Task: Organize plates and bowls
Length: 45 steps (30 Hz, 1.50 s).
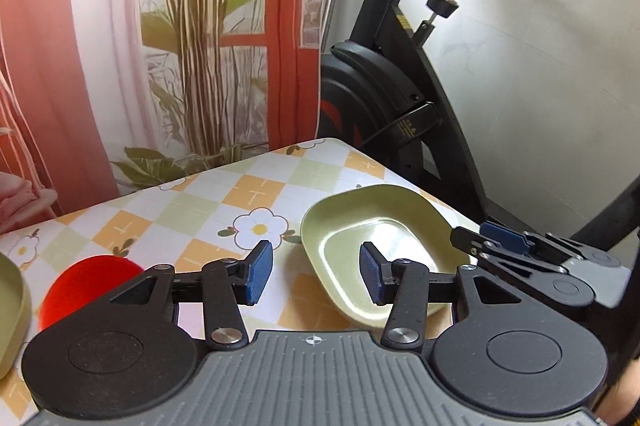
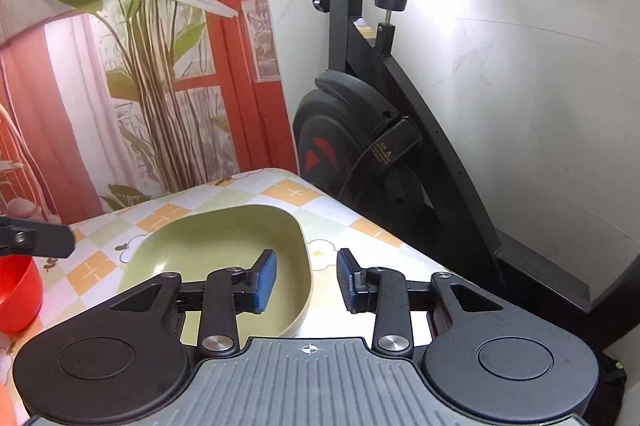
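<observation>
Close up, the left gripper [image 1: 316,276] has its two fingers wide apart and holds nothing. The right gripper [image 2: 307,280] is the same, fingers apart and empty. The rim of the green dish [image 2: 224,246] sits right between the right fingers, with one blue pad over the inside and one outside.

I think the step now is getting ready to grab this dish. Next, the right fingers need to drop a little and squeeze the rim.

The dish sits flat, open side up, near the right edge of the table [image 1: 192,210]. Its long side seems to run from the near edge toward the far corner.

A red bowl [image 2: 18,292] waits to the left. Behind the table stands an exercise bike [image 2: 360,114].
</observation>
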Each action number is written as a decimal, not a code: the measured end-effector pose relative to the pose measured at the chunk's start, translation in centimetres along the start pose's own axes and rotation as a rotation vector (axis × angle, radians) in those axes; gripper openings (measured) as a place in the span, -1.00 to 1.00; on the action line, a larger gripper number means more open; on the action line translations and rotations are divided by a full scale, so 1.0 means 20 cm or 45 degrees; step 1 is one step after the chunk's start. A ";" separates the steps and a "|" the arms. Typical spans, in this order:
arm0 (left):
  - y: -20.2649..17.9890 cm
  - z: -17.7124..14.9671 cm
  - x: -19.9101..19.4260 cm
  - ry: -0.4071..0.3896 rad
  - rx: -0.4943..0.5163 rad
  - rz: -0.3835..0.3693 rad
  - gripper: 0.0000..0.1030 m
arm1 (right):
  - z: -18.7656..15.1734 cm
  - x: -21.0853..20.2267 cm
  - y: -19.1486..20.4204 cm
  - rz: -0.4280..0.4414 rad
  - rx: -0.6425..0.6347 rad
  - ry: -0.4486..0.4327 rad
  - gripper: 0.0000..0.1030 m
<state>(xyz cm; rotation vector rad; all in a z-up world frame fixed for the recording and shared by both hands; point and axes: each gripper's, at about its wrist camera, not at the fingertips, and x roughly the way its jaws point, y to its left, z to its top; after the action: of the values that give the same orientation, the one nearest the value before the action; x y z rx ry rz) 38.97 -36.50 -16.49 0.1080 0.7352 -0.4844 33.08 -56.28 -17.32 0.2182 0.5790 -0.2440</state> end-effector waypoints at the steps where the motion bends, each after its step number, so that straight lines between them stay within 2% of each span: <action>1: 0.00 0.01 0.03 0.012 -0.016 0.005 -0.02 | 0.00 0.02 -0.01 -0.002 0.002 0.003 -0.42; 10: 0.02 0.01 0.22 0.117 -0.079 0.030 -0.02 | -0.01 0.13 -0.02 0.033 0.006 0.049 -0.56; 15: 0.00 -0.01 0.28 0.131 -0.055 0.056 -0.01 | -0.01 0.15 -0.02 0.040 0.021 0.064 -0.57; 19: 0.00 -0.03 0.31 0.150 -0.058 0.041 -0.01 | -0.02 0.15 -0.03 0.021 0.027 0.063 -0.58; 25: 0.01 -0.04 0.33 0.172 -0.097 0.014 -0.03 | -0.02 0.16 -0.03 0.014 0.039 0.070 -0.73; 28: 0.02 -0.04 0.34 0.180 -0.110 0.003 -0.26 | -0.02 0.17 -0.03 0.012 0.046 0.073 -0.74; 30: 0.02 -0.05 0.34 0.178 -0.112 0.004 -0.51 | -0.02 0.17 -0.03 0.013 0.047 0.075 -0.76; 33: 0.03 -0.05 0.34 0.171 -0.136 -0.047 -0.75 | -0.02 0.17 -0.04 0.016 0.050 0.080 -0.82; 37: 0.01 -0.06 0.32 0.158 -0.096 -0.030 -0.75 | -0.03 0.18 -0.04 0.038 0.055 0.081 -0.90; 45: 0.00 -0.07 0.27 0.164 -0.085 -0.033 -0.75 | -0.03 0.12 -0.04 0.046 0.069 0.047 -0.91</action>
<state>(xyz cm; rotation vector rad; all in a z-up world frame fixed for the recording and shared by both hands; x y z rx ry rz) 41.58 -38.34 -21.08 0.0679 0.8788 -0.4802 34.47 -57.34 -19.19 0.2862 0.6053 -0.2215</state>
